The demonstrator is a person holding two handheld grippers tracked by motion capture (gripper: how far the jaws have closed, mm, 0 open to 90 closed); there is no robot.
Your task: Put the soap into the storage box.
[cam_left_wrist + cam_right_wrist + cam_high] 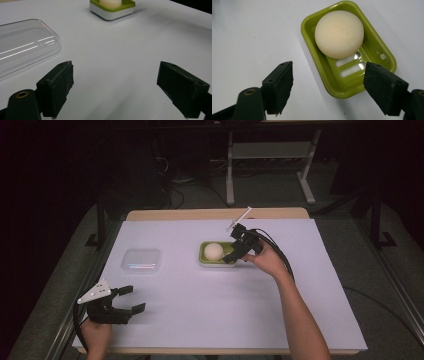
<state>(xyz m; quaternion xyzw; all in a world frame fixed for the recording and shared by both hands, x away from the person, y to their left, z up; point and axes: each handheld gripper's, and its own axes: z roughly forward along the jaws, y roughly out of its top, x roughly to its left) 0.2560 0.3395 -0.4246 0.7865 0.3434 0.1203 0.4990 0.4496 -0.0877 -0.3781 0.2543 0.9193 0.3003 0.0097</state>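
Wide-open, empty right hand-held gripper (328, 86) hovers over green soap dish (384, 57), its long axis running toward the gripper.

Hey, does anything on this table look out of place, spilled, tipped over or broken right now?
Nothing stands out. The round cream soap sits inside the green plastic soap dish, which rests flat on the white table cover. The clear plastic lid lies flat, apart from the dish. No spills or visible damage.
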